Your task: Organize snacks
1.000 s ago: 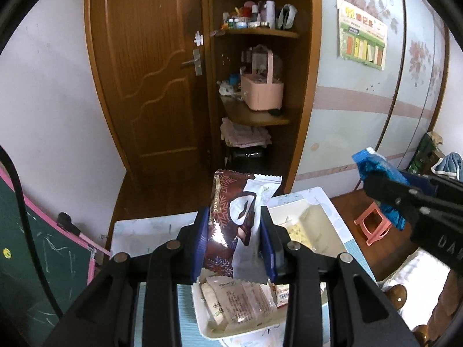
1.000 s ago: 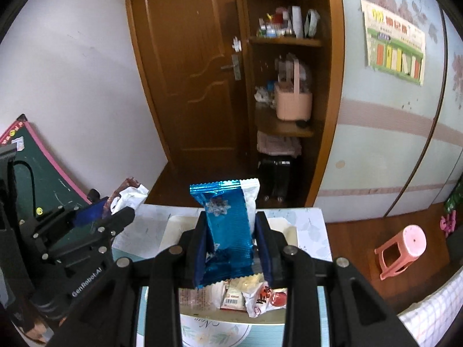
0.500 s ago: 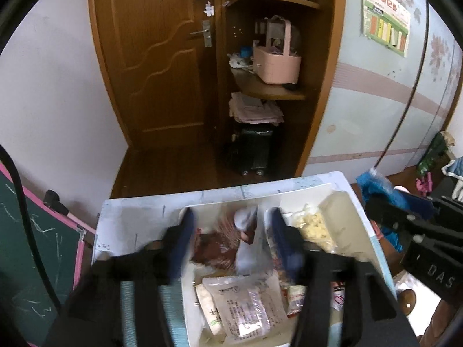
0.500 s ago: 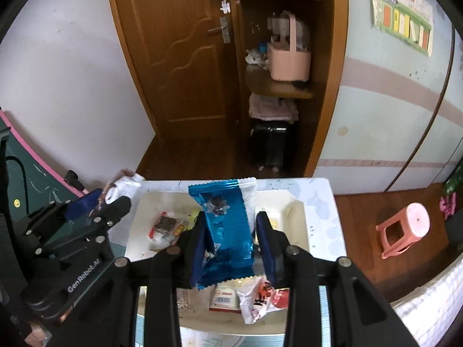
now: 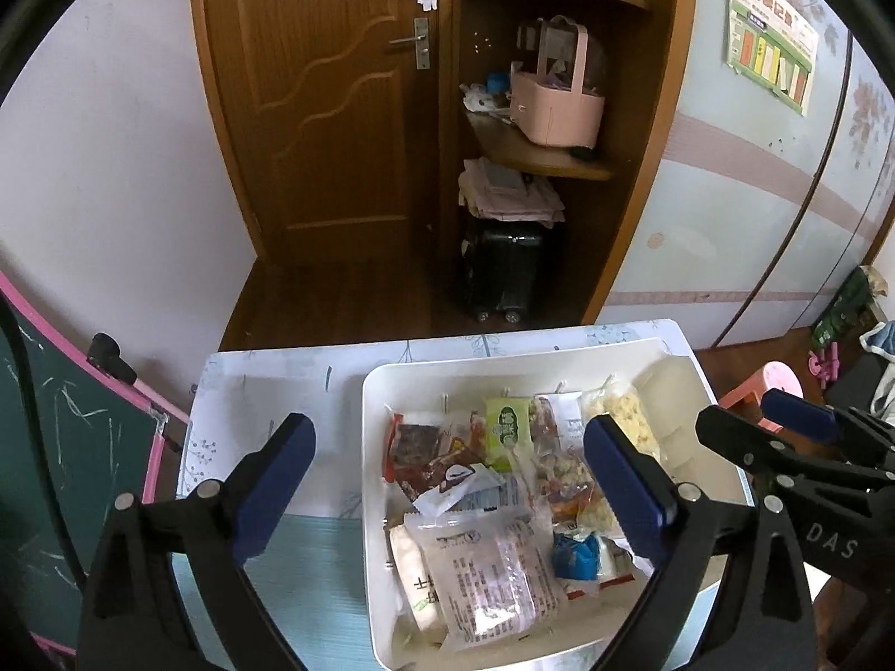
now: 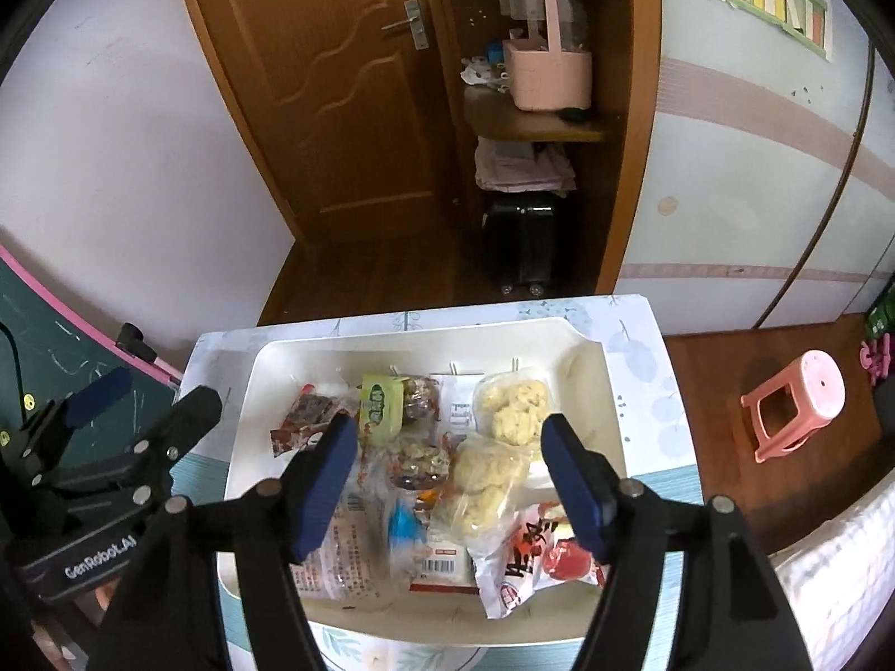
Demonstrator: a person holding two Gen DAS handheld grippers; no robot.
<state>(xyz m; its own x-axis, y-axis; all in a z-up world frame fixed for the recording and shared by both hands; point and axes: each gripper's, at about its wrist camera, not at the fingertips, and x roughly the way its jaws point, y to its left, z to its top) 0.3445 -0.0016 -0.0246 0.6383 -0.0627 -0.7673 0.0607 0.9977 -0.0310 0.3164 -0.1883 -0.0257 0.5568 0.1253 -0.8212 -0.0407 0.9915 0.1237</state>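
A white tray (image 5: 375, 391) on a small table holds several snack packets. In the left wrist view my left gripper (image 5: 447, 481) is open and empty above the tray's left part, over a brown packet (image 5: 447, 475) lying on the pile. A blue packet (image 5: 576, 553) lies in the tray near my right fingertip. In the right wrist view my right gripper (image 6: 450, 472) is open and empty above the tray (image 6: 257, 369), with the blue packet (image 6: 403, 525) blurred below it, beside a green packet (image 6: 383, 405) and pale yellow snack bags (image 6: 512, 411).
The table (image 5: 268, 380) stands before a wooden door (image 5: 330, 89) and open shelves with a pink basket (image 5: 559, 106). A green chalkboard (image 5: 61, 447) leans at the left. A pink stool (image 6: 794, 408) stands on the floor at the right.
Both grippers tipped down over the tray and opened. The brown packet left my left gripper and the blue packet left my right gripper; both now lie in the tray.
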